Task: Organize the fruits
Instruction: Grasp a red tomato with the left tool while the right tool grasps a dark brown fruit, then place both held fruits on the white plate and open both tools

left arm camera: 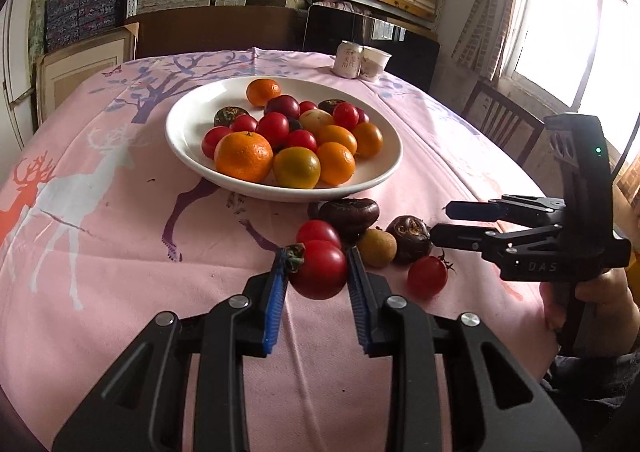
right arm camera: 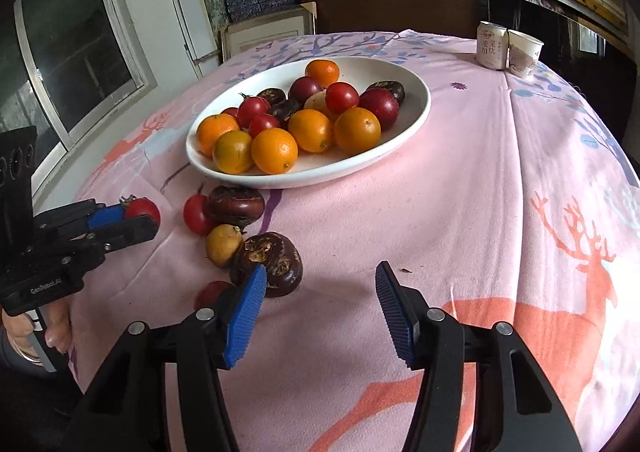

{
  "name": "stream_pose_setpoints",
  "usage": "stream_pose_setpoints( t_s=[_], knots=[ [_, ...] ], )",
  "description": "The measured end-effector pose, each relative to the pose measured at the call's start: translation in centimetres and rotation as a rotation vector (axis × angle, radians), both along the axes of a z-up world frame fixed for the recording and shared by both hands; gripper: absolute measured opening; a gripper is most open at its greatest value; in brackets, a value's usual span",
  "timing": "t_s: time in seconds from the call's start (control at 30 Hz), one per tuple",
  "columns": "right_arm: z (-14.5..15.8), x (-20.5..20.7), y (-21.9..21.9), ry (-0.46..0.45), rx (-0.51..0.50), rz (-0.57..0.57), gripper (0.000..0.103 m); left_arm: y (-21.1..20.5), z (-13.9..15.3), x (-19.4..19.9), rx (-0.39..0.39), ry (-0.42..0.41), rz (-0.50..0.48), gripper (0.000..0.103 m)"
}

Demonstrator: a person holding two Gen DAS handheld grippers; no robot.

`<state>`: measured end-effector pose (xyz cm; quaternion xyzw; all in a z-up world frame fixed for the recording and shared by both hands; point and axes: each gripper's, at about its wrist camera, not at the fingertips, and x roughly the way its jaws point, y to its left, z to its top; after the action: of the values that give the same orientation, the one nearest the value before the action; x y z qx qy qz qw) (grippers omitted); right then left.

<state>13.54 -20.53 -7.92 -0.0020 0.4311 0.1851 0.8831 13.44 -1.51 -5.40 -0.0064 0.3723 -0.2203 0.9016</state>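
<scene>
My left gripper (left arm camera: 320,256) is shut on a red cherry tomato (left arm camera: 320,272), its blue pads pressing both sides just above the pink cloth; the right wrist view shows the same grip (right arm camera: 142,218). Beyond it lie another tomato (left arm camera: 318,232), two dark water chestnuts (left arm camera: 350,214) (left arm camera: 410,238), a small yellow-brown fruit (left arm camera: 376,248) and a third tomato (left arm camera: 427,276). The white bowl (left arm camera: 192,124) holds several oranges, tomatoes and dark fruits. My right gripper (right arm camera: 322,268) is open over bare cloth, its left pad beside the nearer chestnut (right arm camera: 276,256).
A drink can (left arm camera: 347,60) and a paper cup (left arm camera: 374,62) stand at the table's far edge. A wooden chair (left arm camera: 500,124) stands at the right side by the window. Shelves with boxes fill the back wall. A hand (left arm camera: 600,292) holds the right gripper.
</scene>
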Motion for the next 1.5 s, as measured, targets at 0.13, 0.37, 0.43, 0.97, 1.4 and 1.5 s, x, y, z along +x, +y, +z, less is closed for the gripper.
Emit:
stream_pose_setpoints(
  t_s=[0.13, 0.37, 0.43, 0.97, 1.4, 1.5],
  knots=[
    [0.2, 0.4, 1.2, 0.033, -0.006, 0.052, 0.056, -0.2, 0.1, -0.5, 0.008, -0.016, -0.008, 0.029],
    [0.6, 0.2, 4.2, 0.053, -0.025, 0.139, 0.055, 0.8, 0.1, -0.1, -0.054, 0.010, -0.002, 0.029],
    [0.6, 0.3, 5.0, 0.044, -0.077, 0.153, 0.055, 0.6, 0.1, -0.2, -0.049, 0.007, -0.006, 0.029],
    [0.0, 2.1, -0.5, 0.211, 0.053, 0.139, 0.042, 0.6, -0.2, 0.0, -0.059, 0.028, -0.024, 0.029],
    [4.1, 2.4, -2.4, 0.080, 0.236, 0.107, 0.042, 1.2, 1.7, 0.0, -0.088, -0.028, -0.015, 0.029],
    [5.8, 4.4, -2.2, 0.048, 0.252, 0.084, 0.042, 0.9, 3.3, 1.7, -0.062, -0.052, -0.013, 0.029]
  ],
)
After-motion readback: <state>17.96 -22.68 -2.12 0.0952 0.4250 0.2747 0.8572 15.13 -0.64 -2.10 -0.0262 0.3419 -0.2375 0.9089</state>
